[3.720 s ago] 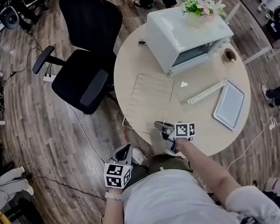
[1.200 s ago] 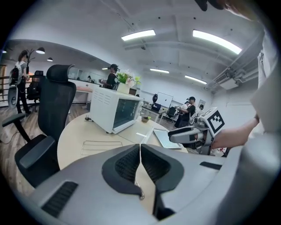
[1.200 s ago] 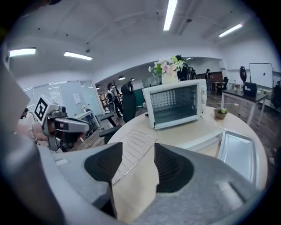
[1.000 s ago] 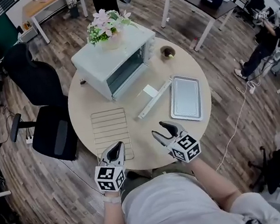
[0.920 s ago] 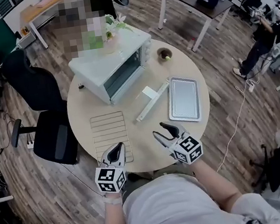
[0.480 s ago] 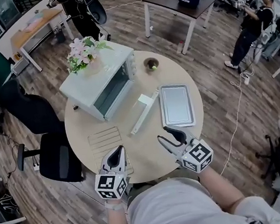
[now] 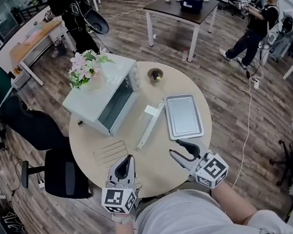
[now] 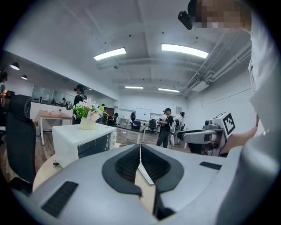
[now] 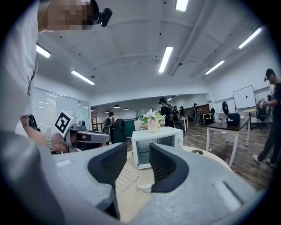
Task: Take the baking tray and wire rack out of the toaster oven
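The baking tray (image 7: 183, 115) lies flat on the round table (image 7: 159, 168), to the right of the white toaster oven (image 7: 103, 95). The wire rack (image 7: 108, 152) lies at the table's near left, partly hidden behind my left gripper (image 7: 125, 162). That gripper is shut and holds nothing. My right gripper (image 7: 182, 150) hovers over the near table edge, short of the tray. Its jaws have just been closing partway and stand open with nothing between them. The right gripper view shows the oven (image 9: 157, 147) and the rack (image 9: 125, 176) ahead.
A vase of flowers (image 7: 86, 68) stands on the oven. A white strip (image 7: 150, 124) lies between oven and tray, and a small bowl (image 7: 155, 74) sits at the far edge. A black office chair (image 7: 56, 164) stands left of the table. People stand further off.
Both grippers have lifted off the table and drawn back toward the person. The right jaws are narrower than a second ago. Tray and rack lie where they were.
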Demonstrator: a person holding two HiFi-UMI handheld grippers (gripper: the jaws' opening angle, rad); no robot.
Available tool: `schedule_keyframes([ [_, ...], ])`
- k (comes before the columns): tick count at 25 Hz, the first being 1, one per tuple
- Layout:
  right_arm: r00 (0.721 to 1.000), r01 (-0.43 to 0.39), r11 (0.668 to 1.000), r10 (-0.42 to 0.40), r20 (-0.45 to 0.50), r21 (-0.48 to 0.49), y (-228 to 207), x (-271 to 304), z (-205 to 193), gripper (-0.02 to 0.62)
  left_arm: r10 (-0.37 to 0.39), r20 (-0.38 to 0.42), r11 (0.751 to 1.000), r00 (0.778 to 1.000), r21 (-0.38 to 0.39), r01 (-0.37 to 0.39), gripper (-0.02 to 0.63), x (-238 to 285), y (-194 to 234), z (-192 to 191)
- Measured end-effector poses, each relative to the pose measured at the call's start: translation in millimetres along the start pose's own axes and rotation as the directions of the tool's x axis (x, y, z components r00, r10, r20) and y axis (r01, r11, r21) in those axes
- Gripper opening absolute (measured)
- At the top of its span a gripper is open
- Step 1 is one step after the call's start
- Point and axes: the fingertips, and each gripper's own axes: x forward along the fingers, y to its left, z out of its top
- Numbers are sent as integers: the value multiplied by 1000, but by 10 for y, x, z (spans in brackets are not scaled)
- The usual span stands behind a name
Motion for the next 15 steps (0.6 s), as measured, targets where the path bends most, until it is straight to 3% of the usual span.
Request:
schedule_keyframes([
  [15, 1000, 6, 1000, -6, -15, -3, 132, -3, -159, 160, -13, -18, 1000, 1000, 5, 13, -8, -110, -34, -118],
])
